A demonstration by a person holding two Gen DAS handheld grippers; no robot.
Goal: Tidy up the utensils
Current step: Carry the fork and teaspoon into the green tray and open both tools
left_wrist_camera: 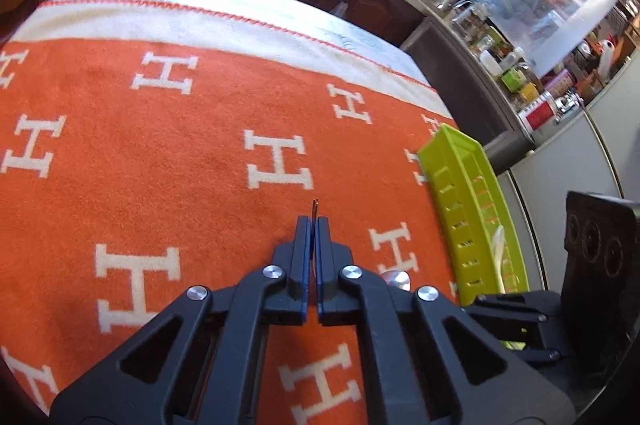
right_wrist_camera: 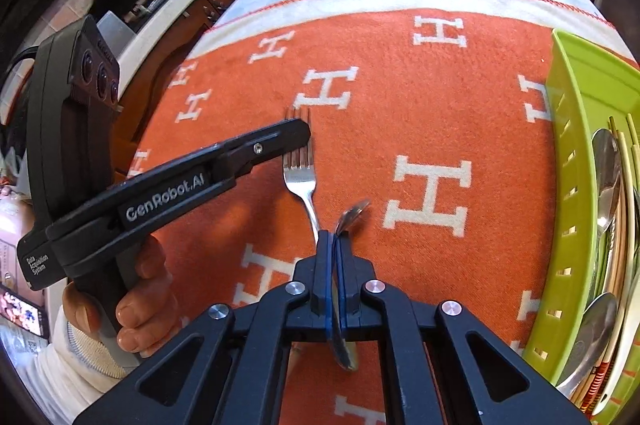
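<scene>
- We see the left gripper (right_wrist_camera: pixel 306 129) closed across the tines of a fork (right_wrist_camera: pixel 301 177); from its own camera the gripper (left_wrist_camera: pixel 313 225) shows a thin dark sliver poking out between its pads.
- The fork lies on an orange blanket (left_wrist_camera: pixel 160 153) patterned with white H letters, tines pointing away from us, handle running back toward the right gripper (right_wrist_camera: pixel 334 239).
- The right gripper is clamped on a spoon (right_wrist_camera: pixel 352 213), held edge-on, one end sticking out ahead of the pads and the other showing behind them.
- A green tray (right_wrist_camera: pixel 560 185) sits at the right edge of the blanket, well apart from the fork, and already holds spoons (right_wrist_camera: pixel 606 161) and other long utensils.
- A hand (right_wrist_camera: pixel 136 309) in a white sleeve grips the left gripper's handle.
</scene>
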